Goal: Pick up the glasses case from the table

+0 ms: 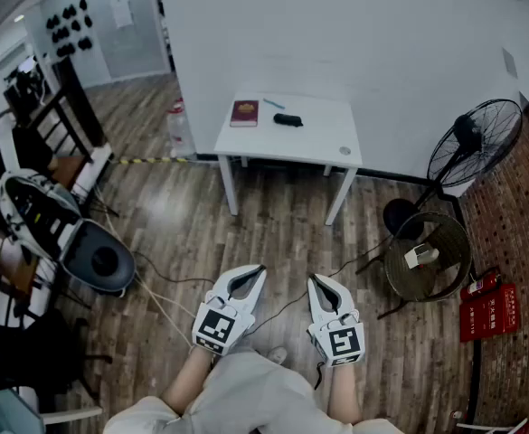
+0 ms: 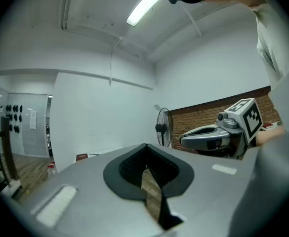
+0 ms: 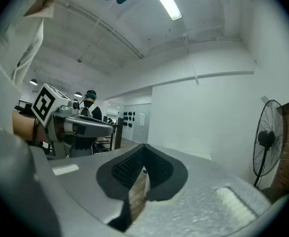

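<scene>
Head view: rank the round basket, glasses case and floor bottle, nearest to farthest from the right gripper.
1. Round basket: on the floor, to the right of the right gripper.
2. Glasses case: ahead, on the white table.
3. Bottle: on the floor, past the table's left end.

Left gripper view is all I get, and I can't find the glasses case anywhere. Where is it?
Observer: The head view shows the glasses case, small and dark, lying on the white table straight ahead, near its far edge.
Operator: Is anything right by it?
Observer: A blue pen lies just to its left, closer to the wall and not touching it.
Operator: Is my other hand holding something already?
Observer: No. The right gripper view shows the right hand-held gripper shut, with nothing between its jaws.
</scene>
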Motion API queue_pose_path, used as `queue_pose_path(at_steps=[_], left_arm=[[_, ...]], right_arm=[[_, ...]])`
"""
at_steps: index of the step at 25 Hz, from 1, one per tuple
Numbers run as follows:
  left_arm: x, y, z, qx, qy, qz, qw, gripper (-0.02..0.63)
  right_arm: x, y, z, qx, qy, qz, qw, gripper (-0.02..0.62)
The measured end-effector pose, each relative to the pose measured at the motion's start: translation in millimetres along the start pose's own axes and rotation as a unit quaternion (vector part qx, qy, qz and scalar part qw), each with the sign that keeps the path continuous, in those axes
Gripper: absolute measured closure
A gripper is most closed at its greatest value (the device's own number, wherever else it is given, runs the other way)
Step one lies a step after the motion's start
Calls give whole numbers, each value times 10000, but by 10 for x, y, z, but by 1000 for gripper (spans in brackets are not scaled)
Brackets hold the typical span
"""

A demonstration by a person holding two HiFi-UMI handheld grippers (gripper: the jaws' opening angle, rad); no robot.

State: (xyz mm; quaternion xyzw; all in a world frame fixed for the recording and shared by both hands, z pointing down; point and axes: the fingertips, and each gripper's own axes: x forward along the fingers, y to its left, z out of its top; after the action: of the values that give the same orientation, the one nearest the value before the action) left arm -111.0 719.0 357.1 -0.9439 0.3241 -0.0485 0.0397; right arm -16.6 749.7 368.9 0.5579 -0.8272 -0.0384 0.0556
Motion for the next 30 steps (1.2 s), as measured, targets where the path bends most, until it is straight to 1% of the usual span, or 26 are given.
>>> queue_pose_path(at_steps=[6, 9, 11, 13, 16, 21, 24, 30], left_arm=[[-209, 18, -104, -159, -82, 76, 9998, 588], [-208, 67, -174, -244, -44, 141, 9996, 588], [-143, 54, -220, -283, 11, 119, 9995, 588], [-41, 66, -204, -223, -5, 113, 9997, 588], [107, 181, -175, -199, -51, 220, 9995, 588], [230, 341, -216, -212, 19, 294, 9993, 588], [316, 443, -246, -234, 57, 338, 9991, 588], [498, 742, -269, -222, 15, 383, 9990, 588]], right_arm=[[-24, 211, -17, -144, -44, -51, 9999, 592], [-17, 259, -62, -8, -9, -46, 10000, 592], [5, 220, -171, 87, 115, -37, 9999, 592], [59, 133, -257, 144, 186, -24, 9997, 592], [212, -14, -321, 148, 209, 10, 9997, 592], [449, -178, -266, 2, 184, 31, 9998, 592], [577, -260, -283, 41, 202, 24, 9998, 592], [907, -334, -346, -58, 302, 83, 9995, 592]])
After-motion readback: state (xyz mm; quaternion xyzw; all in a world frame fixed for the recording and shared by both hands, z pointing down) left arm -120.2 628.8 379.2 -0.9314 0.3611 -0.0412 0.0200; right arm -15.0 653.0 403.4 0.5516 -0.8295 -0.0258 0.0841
